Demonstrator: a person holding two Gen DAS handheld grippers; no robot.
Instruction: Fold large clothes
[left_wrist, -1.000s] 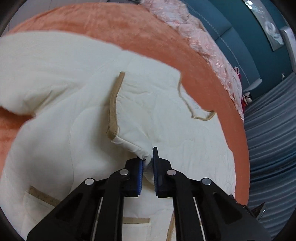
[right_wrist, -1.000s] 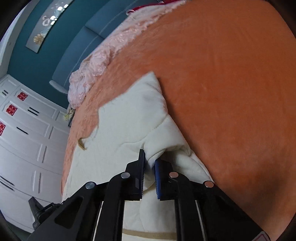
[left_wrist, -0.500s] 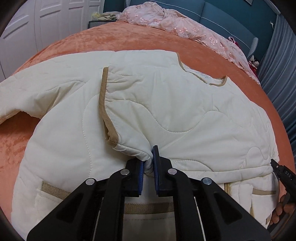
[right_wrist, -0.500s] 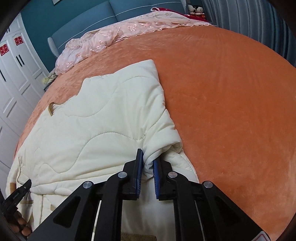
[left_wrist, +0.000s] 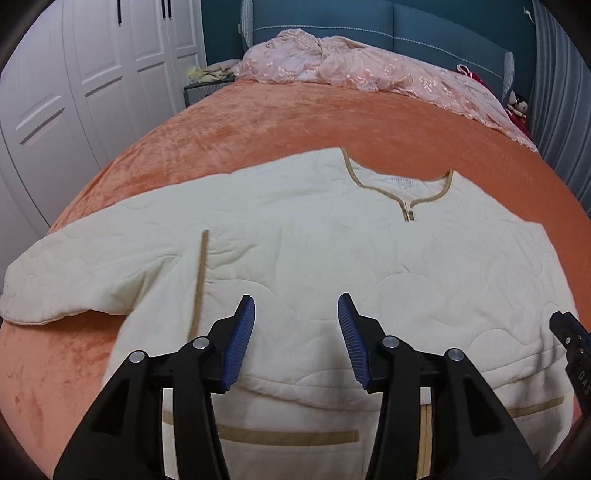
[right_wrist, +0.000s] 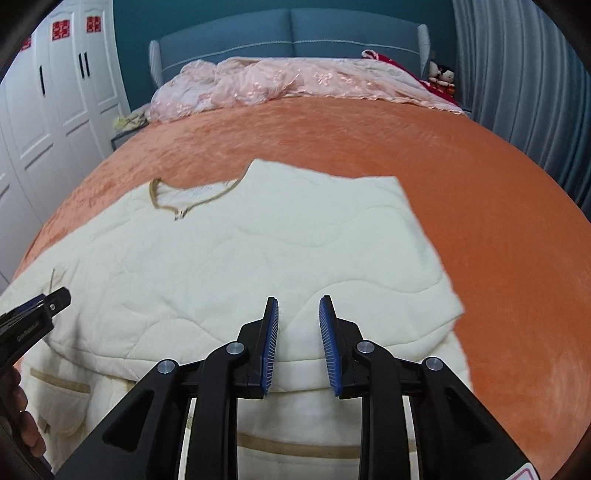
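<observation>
The left gripper (left_wrist: 296, 334) is being held partly open above the cream quilted jacket (left_wrist: 317, 258); its jaws have just been opening, and nothing is being gripped between the blue pads (left_wrist: 238, 343), with only cloth lying beneath the gap. The right gripper (right_wrist: 298, 338) is being held open more narrowly; its jaws have likewise just been opening, and no fabric is being pinched between them.

The jacket is lying spread on the orange bedspread (left_wrist: 258, 122), directly under and ahead of both grippers. Its near hem and tan-trimmed pockets are being cut off by the gripper frames at the bottom of each view. Whether either set of fingertips is brushing the cloth cannot be told. In the right wrist view the neckline is blurred, and the label print there is not being made out.

The collar (left_wrist: 400, 192) is being pointed away from the grippers, toward the headboard, so the long axis is running from hem to neck. One sleeve (left_wrist: 85, 280) is being stretched out to the left of the left gripper.
</observation>
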